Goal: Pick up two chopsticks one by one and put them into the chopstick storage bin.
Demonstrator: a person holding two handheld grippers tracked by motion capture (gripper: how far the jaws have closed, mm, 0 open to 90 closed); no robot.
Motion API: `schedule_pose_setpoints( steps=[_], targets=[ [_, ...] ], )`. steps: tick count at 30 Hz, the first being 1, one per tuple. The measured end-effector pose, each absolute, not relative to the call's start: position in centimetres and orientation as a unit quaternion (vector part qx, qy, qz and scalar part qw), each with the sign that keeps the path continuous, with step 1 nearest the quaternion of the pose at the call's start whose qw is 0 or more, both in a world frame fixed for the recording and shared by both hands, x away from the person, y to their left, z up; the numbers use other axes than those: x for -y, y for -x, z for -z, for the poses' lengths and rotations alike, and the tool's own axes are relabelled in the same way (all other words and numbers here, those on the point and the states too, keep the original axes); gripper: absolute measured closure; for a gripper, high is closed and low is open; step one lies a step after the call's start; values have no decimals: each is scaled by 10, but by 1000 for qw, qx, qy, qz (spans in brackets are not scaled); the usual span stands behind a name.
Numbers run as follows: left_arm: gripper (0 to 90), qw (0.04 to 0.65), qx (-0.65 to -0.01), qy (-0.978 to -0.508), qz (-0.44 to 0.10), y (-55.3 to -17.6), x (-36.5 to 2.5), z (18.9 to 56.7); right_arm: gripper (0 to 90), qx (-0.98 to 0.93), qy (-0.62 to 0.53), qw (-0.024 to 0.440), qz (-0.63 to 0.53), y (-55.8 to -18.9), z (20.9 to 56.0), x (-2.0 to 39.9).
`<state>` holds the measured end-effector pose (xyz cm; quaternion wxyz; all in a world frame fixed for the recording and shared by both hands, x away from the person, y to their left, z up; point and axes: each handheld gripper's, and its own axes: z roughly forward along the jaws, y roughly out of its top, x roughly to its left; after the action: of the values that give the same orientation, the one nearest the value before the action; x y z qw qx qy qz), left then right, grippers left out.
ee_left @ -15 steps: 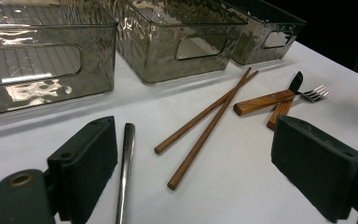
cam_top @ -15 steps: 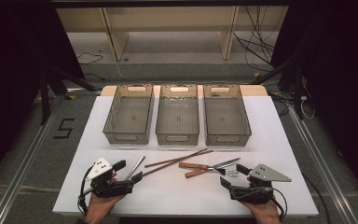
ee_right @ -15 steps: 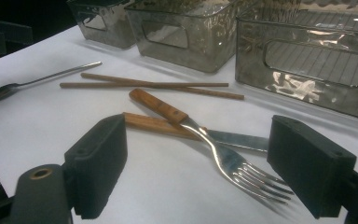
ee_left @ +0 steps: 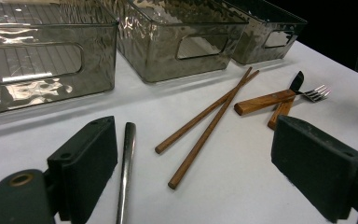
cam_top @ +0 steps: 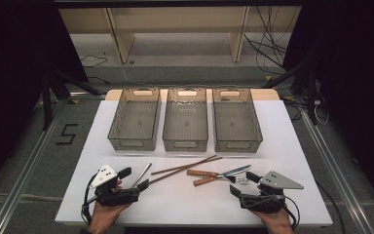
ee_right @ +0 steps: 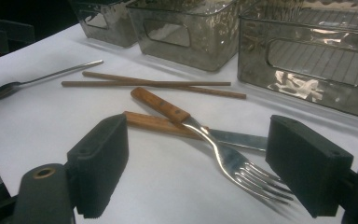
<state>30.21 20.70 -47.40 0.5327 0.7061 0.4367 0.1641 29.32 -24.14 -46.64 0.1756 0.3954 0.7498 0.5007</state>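
Three clear grey bins, left (cam_top: 132, 144), middle (cam_top: 185, 145) and right (cam_top: 237, 146), stand in a row across the white table (cam_top: 292, 146). In front of them lie a pair of wooden chopsticks (cam_top: 185, 168) (ee_left: 205, 121) (ee_right: 158, 84), a wood-handled fork (cam_top: 199, 173) (ee_right: 223, 156) crossed over a wood-handled knife (cam_top: 236, 171) (ee_right: 242, 140), and a metal spoon (cam_top: 142, 174) (ee_left: 127, 168) (ee_right: 37, 78). My left gripper (cam_top: 134, 179) (ee_left: 223, 158) rests open on the table, with the spoon's handle beside one jaw. My right gripper (cam_top: 244, 184) (ee_right: 193, 163) rests open, the fork's tines lying between its jaws untouched.
The table's near edge runs just behind both hands. Dark floor with a taped mark (cam_top: 67, 134) lies to the left, and a metal rail (cam_top: 321, 156) runs along the right side. Wooden shelving (cam_top: 175, 29) stands beyond the table.
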Motion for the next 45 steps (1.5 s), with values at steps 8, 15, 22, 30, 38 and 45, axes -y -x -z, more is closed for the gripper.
schedule_pose_setpoints(
  steps=[8, 15, 22, 30, 38, 45],
  targets=[
    [140, 528, -435, -709, -169, -302, -206, 474, 244, -757, -381, 173, -501, -296, 459, 236],
    [155, 495, -424, -738, -175, -309, -197, 468, 243, -762, -380, 169, -497, -296, 460, 235],
    [201, 451, -388, -789, -152, -323, -174, 461, 244, -762, -381, 166, -497, -297, 460, 236],
    [286, 400, -341, -841, -125, -347, -143, 452, 243, -762, -383, 161, -496, -298, 462, 238],
    [373, 368, -312, -869, -106, -363, -125, 456, 243, -763, -384, 157, -496, -298, 463, 238],
    [421, 343, -300, -884, -102, -371, -116, 461, 241, -764, -383, 156, -496, -297, 463, 237]
  ],
)
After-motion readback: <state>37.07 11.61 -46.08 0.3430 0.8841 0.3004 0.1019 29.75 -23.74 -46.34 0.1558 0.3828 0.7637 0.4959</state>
